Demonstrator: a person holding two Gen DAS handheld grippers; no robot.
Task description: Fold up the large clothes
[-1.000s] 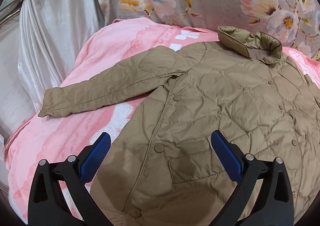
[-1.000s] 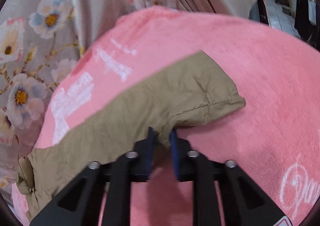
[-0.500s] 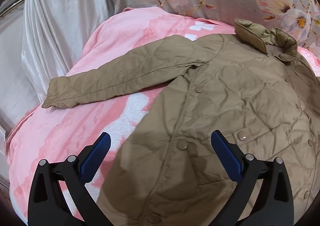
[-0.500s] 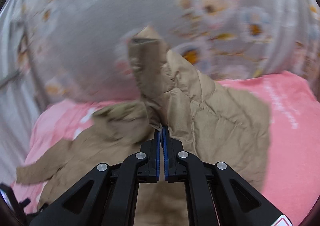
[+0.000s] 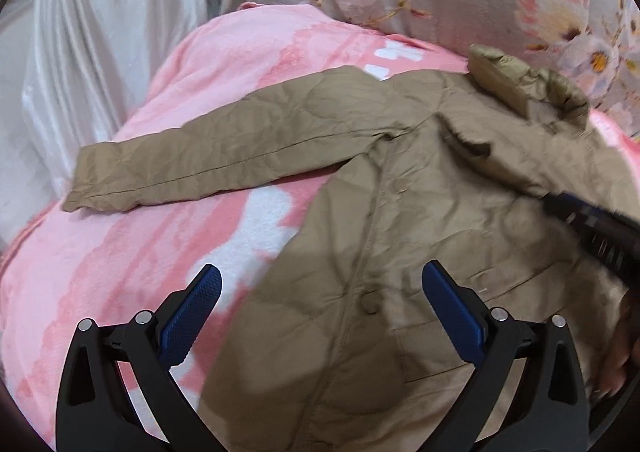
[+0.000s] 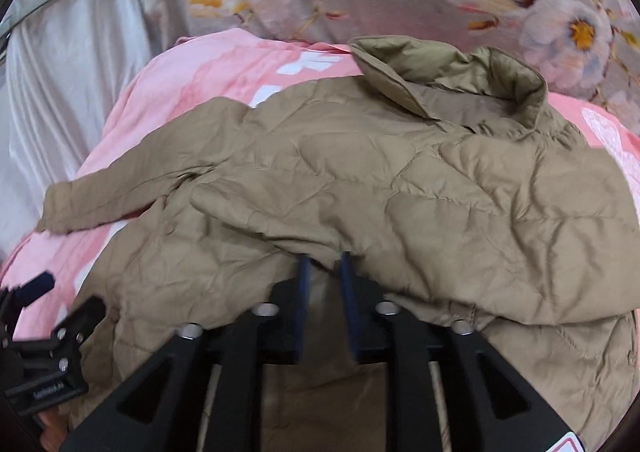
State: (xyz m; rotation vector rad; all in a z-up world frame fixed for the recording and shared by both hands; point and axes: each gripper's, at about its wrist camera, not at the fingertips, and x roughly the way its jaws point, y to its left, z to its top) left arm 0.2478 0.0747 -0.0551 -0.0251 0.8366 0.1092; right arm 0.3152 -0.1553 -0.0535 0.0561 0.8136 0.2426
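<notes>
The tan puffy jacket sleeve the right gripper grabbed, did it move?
Yes. The tan quilted jacket sleeve was lifted off the pink fleece blanket and now lies folded across the jacket's front, below the collar; the right gripper has slightly parted jaws.

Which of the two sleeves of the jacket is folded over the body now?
The right sleeve, lying across the jacket's front by the right gripper. The left sleeve lies stretched out on the pink blanket.

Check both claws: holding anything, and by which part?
Left claw is open above the jacket, holding nothing. Right claw has the folded-over sleeve edge between its pads, jaws slightly apart; grip can't be confirmed.
</notes>
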